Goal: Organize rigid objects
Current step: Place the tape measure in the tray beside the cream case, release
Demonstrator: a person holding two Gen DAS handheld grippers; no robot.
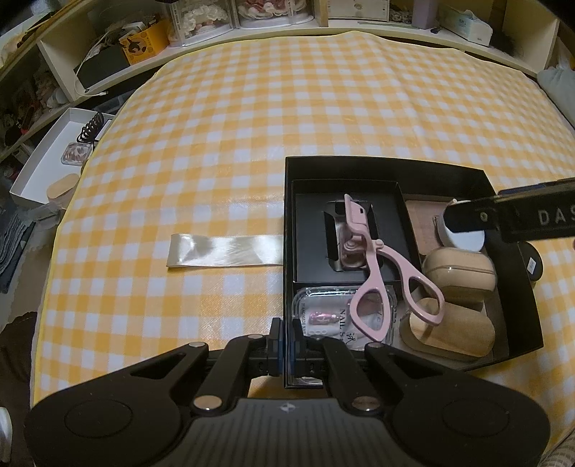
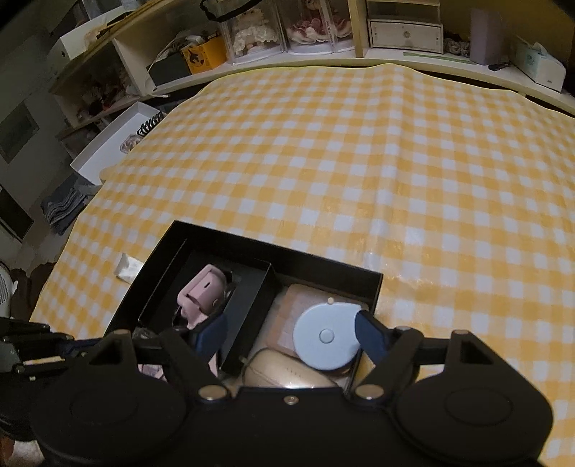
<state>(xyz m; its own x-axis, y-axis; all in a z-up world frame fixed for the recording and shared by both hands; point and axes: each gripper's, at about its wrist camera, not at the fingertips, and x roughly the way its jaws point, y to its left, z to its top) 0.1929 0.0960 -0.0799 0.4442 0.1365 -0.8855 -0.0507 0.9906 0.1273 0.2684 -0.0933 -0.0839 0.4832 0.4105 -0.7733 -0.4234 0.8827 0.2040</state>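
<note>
A black box (image 1: pixel 384 162) sits on the yellow checked cloth. In it lie a pink eyelash curler (image 1: pixel 373 258), a clear nail-set case (image 1: pixel 323 316), two beige cases (image 1: pixel 460 273) and a round pale blue tape measure (image 2: pixel 327 336). My left gripper (image 1: pixel 286 341) is shut on the box's near left wall. My right gripper (image 2: pixel 291 336) is open, its fingers either side of the tape measure, which rests in the box's right part; it also shows in the left wrist view (image 1: pixel 463 219).
A shiny ribbon strip (image 1: pixel 224 250) lies on the cloth left of the box. A white tray (image 1: pixel 46 158) with small items sits off the cloth's left edge. Shelves (image 2: pixel 323 32) with boxes line the back.
</note>
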